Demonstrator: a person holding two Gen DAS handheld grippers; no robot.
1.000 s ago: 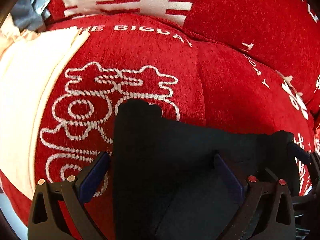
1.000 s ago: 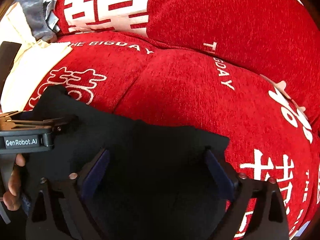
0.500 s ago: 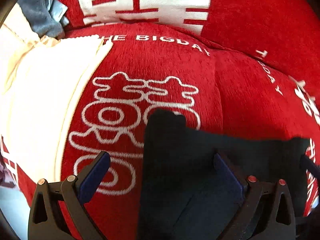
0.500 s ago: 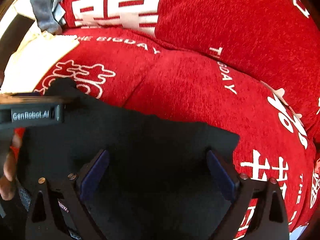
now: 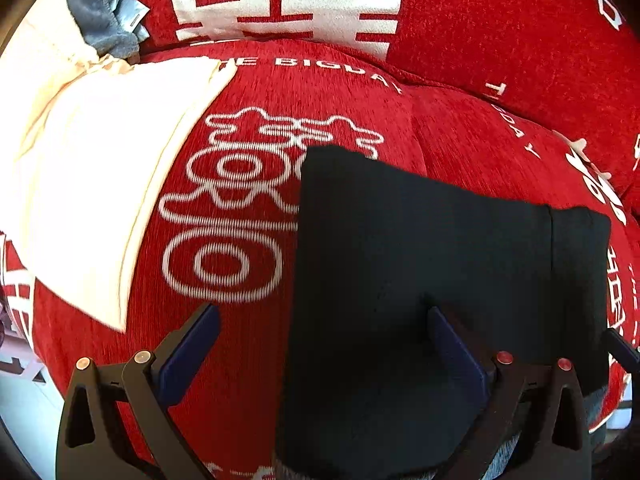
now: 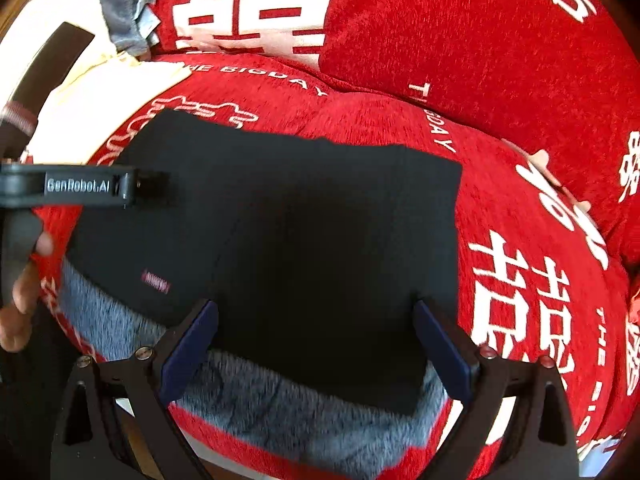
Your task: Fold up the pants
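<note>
- Sofa point(image 5: 460, 128): red chenille cover with white characters and lettering; seat cushions in front, back cushions point(image 6: 480, 40) behind.
- Pants point(image 6: 304, 232): black, folded into a flat rectangle, lying on the seat cushion near its front edge; a small pinkish label point(image 6: 157, 280) shows near the front left corner. Left edge overlaps a white printed character (left wrist view).
- Cream cloth point(image 5: 92, 184): flat on the seat, left of the pants and apart from them.
- Grey fleece point(image 6: 280, 400): under the front edge of the pants, running along the seat front.
- Grey fabric point(image 5: 100, 12): bunched at the far left corner, behind the cream cloth.
- Left tool point(image 5: 320, 344): fingers spread wide, holding nothing; the right pad is over the pants, the left pad over bare red seat. Seen side-on from the right wrist view at the pants' left edge (branded "GenRobot.AI"), with a hand point(image 6: 20, 292) on its handle.
- Right tool point(image 6: 316, 340): fingers spread wide, empty, poised over the front edge of the pants.
</note>
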